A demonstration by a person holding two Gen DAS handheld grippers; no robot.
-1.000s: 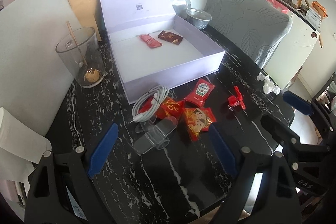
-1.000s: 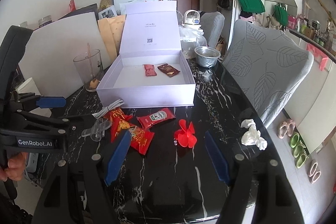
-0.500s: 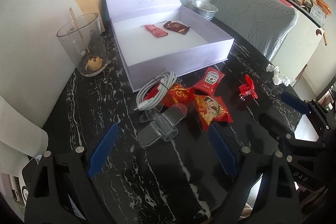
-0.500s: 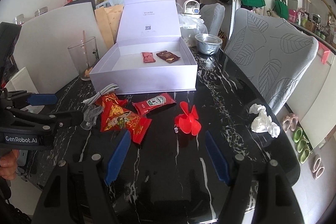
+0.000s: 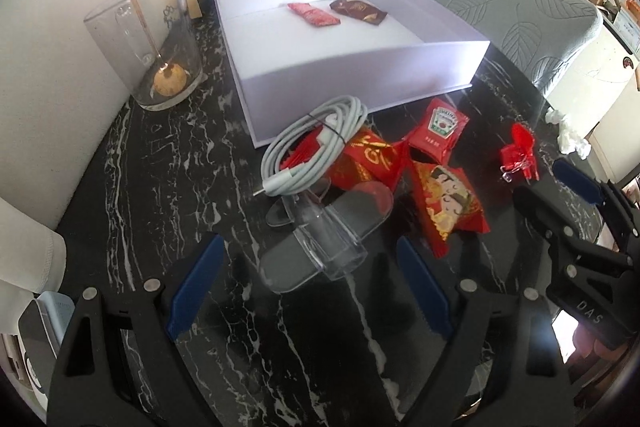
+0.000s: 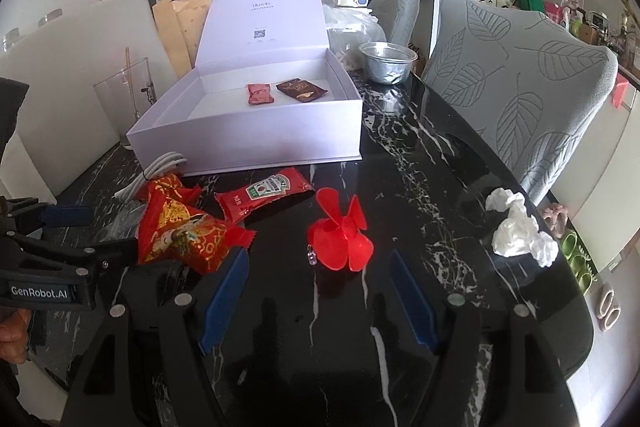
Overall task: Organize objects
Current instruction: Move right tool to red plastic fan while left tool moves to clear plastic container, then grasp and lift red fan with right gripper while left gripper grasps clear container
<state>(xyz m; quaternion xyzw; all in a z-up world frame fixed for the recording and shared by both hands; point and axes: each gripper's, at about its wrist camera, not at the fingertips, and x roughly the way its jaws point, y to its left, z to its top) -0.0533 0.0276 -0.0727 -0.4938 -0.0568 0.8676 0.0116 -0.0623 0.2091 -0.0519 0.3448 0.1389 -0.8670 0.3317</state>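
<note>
An open white box [image 5: 360,75] [image 6: 248,143] holds a red packet [image 5: 313,14] and a brown packet [image 5: 358,10]. In front of it on the black marble table lie a coiled white cable [image 5: 308,147], a clear plastic stand [image 5: 324,231], red snack packets [image 5: 448,211] [image 6: 180,231], a ketchup sachet [image 5: 438,129] [image 6: 264,191] and a red plastic fan [image 6: 340,231] [image 5: 520,151]. My left gripper [image 5: 308,279] is open just short of the clear stand. My right gripper [image 6: 316,299] is open just short of the red fan. Neither holds anything.
A glass [image 5: 150,39] with a wooden stick stands left of the box. A metal bowl [image 6: 387,61] sits behind it, crumpled tissue [image 6: 520,227] near the table's right edge. Grey leaf-patterned chairs [image 6: 520,99] flank the right side; a white board [image 5: 52,67] leans at left.
Both grippers have come down and closer to the table; the objects now look larger in both views. Nothing on the table has moved and both stay open.
</note>
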